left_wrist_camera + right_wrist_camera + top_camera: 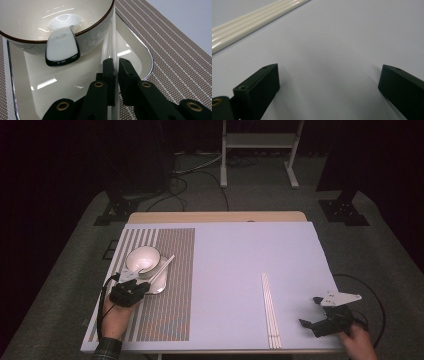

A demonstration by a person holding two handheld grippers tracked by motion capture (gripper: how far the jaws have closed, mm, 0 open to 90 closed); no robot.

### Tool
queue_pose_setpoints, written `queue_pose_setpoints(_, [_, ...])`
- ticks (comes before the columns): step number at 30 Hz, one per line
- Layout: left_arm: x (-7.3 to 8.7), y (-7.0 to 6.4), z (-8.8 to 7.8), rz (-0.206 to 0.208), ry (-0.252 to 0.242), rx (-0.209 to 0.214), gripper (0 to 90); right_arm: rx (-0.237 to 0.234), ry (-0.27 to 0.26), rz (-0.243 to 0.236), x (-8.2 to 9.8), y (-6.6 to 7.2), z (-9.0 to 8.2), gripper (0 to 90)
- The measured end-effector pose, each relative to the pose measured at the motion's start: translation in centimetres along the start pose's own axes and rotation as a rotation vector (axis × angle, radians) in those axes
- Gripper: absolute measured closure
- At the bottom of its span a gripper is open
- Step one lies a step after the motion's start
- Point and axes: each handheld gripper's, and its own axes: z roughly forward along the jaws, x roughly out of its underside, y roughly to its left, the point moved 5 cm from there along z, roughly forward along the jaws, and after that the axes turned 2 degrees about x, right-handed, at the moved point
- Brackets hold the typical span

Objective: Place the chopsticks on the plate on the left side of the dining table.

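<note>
Left tool is clamped on the rim of a glossy white rounded-square plate, on the striped woven placemat. A white brown-rimmed bowl with spoon sits on it. Right tool gapes wide, empty, beside cream chopsticks on the desk.

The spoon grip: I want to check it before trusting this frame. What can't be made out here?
- Spoon handle end: left gripper view, hidden below the jaws.
- Plate near rim: same view, cut off by the bottom edge.
- Left gripper jaws: high view, too small to tell.
- Chopsticks ends: right gripper view, cut off by the edges.
</note>
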Motion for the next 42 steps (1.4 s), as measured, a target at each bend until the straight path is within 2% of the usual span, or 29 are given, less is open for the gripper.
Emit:
queue_pose_setpoints(8, [0.0, 0.2, -0.2, 0.003, -0.013, -0.010, 83.2, 0.000, 0.000, 0.000, 0.0, 0.0, 0.0, 2.2])
queue_pose_setpoints(14, [0.0, 0.2, -0.5, -0.010, -0.026, -0.007, 82.8, 0.000, 0.000, 0.000, 0.0, 0.0, 0.0, 2.2])
queue_pose_setpoints(25, [0.6, -0.7, -2.6, -0.043, -0.070, 0.002, 85.1, 0.000, 0.000, 0.000, 0.0, 0.0, 0.0, 2.2])
queue_pose_setpoints(32, [1.4, -1.7, -3.5, -0.069, -0.072, 0.041, 89.7, 0.000, 0.000, 0.000, 0.0, 0.0, 0.0, 2.2])
queue_pose_setpoints(37, [2.0, -2.8, -4.0, -0.067, -0.069, 0.068, 89.7, 0.000, 0.000, 0.000, 0.0, 0.0, 0.0, 2.2])
queue_pose_setpoints(42, [2.3, -3.3, -4.2, -0.064, -0.062, 0.075, 89.7, 0.000, 0.000, 0.000, 0.0, 0.0, 0.0, 2.2])
